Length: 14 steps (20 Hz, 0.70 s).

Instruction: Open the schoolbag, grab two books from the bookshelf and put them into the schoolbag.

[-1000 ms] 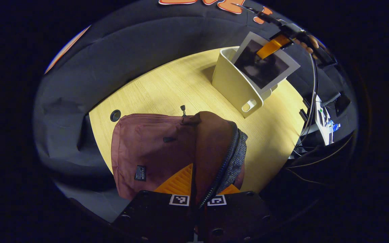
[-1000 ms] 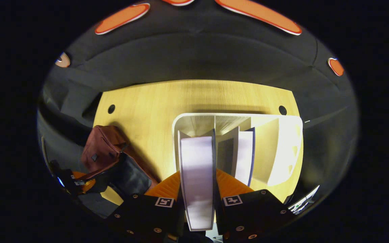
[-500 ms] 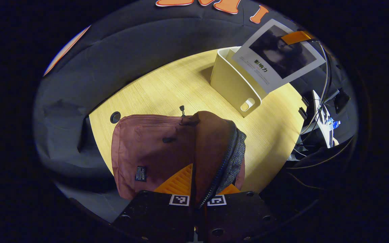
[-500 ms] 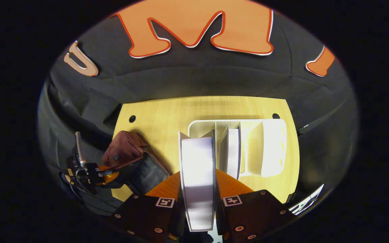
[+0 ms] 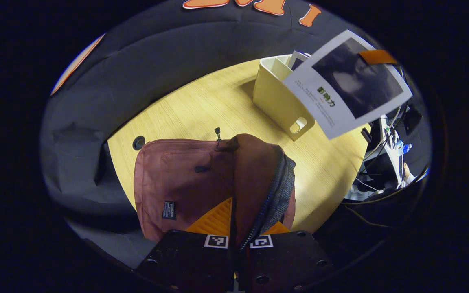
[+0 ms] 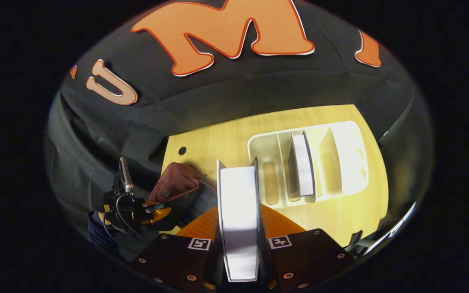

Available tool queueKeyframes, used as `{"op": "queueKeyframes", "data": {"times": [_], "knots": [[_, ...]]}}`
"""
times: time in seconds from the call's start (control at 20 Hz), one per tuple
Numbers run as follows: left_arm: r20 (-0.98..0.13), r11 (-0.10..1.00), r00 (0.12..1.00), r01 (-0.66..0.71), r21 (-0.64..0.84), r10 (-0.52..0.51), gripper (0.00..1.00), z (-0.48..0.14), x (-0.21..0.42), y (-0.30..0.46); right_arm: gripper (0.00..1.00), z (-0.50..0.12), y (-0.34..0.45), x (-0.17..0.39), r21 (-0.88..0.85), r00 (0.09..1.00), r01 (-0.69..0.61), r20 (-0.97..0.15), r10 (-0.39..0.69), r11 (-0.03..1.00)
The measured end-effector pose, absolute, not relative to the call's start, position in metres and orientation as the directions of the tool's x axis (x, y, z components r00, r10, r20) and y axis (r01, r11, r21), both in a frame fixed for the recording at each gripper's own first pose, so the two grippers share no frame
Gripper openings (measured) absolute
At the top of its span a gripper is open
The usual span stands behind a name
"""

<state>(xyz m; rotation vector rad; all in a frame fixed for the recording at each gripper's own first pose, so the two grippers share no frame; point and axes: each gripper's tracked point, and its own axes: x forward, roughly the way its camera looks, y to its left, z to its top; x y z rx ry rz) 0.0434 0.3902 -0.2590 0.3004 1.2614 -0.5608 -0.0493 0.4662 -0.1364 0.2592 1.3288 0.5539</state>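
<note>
Resting on the wooden counter (image 5: 202, 110), the maroon schoolbag (image 5: 177, 179) is the biggest thing in play, and its main zip is already undone, the dark lining showing along the gaping mouth in the left gripper view. So the opening step looks finished. The white bookshelf (image 6: 340, 162) stands well apart from the bag toward the far side of the counter; one book (image 6: 303, 165) sits upright in a middle slot, while the slots beside it look vacant.

By my reading the task is roughly a third done: bag open, first book lifted clear of the shelf, neither book in the bag yet, and the shelved book left to fetch.

That first book (image 6: 238, 219) is in the air, clamped edge-on between the fingers of the right gripper (image 6: 239, 244), with its page edges facing the camera. In the left gripper view its cover (image 5: 346, 83) hangs tilted above the counter, beside the shelf and not yet over the bag.

The left gripper (image 5: 234, 228) is clenched on the flap at the bag's opening, both orange fingers pressing the fabric and holding the mouth up and apart. It reaches in low from the near edge, pointing across the bag toward the shelf.
</note>
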Motion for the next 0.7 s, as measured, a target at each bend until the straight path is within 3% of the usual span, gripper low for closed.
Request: {"op": "queueKeyframes", "data": {"times": [0.3, 0.5, 0.7], "knots": [[-0.953, 0.832, 0.212, 0.551, -0.068, -0.218, 0.00, -0.252, 0.042, 0.389, 0.36, -0.151, 0.492, -0.088, 0.598, 0.133, -0.126, -0.781, 0.611, 0.792], [-0.948, 0.835, 0.223, 0.546, -0.069, -0.225, 0.00, -0.251, 0.039, 0.386, 0.36, -0.175, 0.523, -0.120, 0.711, 0.111, 0.001, -0.699, 0.707, 0.703], [-0.944, 0.840, 0.235, 0.537, -0.073, -0.232, 0.00, -0.251, 0.036, 0.381, 0.36, -0.213, 0.548, -0.143, 0.744, 0.121, 0.106, -0.668, 0.734, 0.660]]}}
